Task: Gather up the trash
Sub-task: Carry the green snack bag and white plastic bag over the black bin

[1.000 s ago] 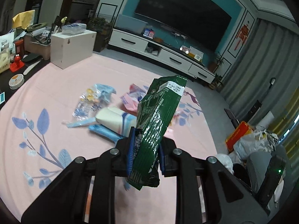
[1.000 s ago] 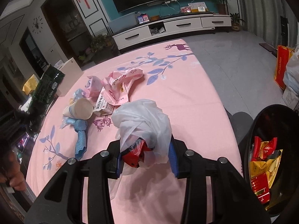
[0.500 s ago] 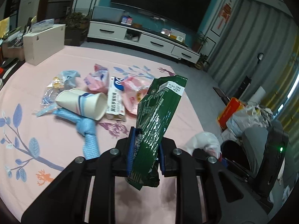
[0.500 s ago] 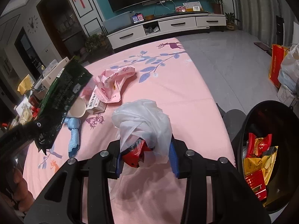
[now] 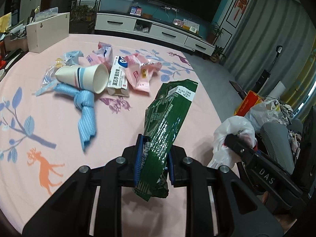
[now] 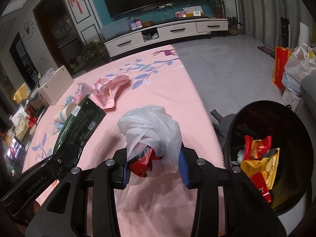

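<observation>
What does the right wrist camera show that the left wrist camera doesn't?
Only the right wrist view looks into the round black trash bin, where red and yellow snack wrappers lie. Only the left wrist view shows the knotted blue striped cloth and the white medicine box with blue print whole. Both show the pink floral tablecloth, the white paper cup, the left gripper clamping the green foil bag and the right gripper clamping the crumpled white plastic bag.
</observation>
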`<state>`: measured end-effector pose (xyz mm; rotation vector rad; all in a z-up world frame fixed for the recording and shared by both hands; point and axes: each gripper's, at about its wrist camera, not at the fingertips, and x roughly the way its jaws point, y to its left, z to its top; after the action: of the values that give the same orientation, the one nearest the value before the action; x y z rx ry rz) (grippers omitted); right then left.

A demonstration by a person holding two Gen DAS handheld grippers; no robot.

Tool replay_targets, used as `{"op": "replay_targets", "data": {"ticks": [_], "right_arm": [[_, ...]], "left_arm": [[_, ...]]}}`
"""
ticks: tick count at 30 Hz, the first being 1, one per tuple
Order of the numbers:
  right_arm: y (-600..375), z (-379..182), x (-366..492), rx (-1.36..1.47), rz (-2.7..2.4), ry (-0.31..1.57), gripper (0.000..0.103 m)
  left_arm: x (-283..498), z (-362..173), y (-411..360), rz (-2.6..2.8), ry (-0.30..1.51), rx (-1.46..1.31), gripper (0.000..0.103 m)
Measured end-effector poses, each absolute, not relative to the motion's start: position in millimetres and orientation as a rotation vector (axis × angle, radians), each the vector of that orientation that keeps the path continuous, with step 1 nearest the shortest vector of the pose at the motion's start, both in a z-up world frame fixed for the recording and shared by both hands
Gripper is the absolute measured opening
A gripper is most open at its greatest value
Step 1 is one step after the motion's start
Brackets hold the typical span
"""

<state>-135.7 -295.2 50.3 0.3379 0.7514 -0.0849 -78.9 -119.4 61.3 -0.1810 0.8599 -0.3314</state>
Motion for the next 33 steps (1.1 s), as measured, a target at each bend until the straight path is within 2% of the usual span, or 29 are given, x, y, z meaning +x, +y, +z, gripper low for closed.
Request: {"op": "replay_targets", "data": {"ticks": [14,25,33], "right_arm": [[-345.6,68.8,-172.7,0.423,-0.191,0.641,0.04],[-404.4,100.4,-215.7,0.467,-0.274,0.483,0.04],[-468.9,91.3,-243.3,0.567,-0.432,0.46,0.04]], "left_arm": [[-116.0,78.4,-156.8,-0.378,0.819,-0.23,0.023],[-142.3,112.6,-219.7,-0.486,0.743,-0.225,0.023],[-149.0,116.5,-281.1,-0.592,0.765,-0.195,0.023]]}}
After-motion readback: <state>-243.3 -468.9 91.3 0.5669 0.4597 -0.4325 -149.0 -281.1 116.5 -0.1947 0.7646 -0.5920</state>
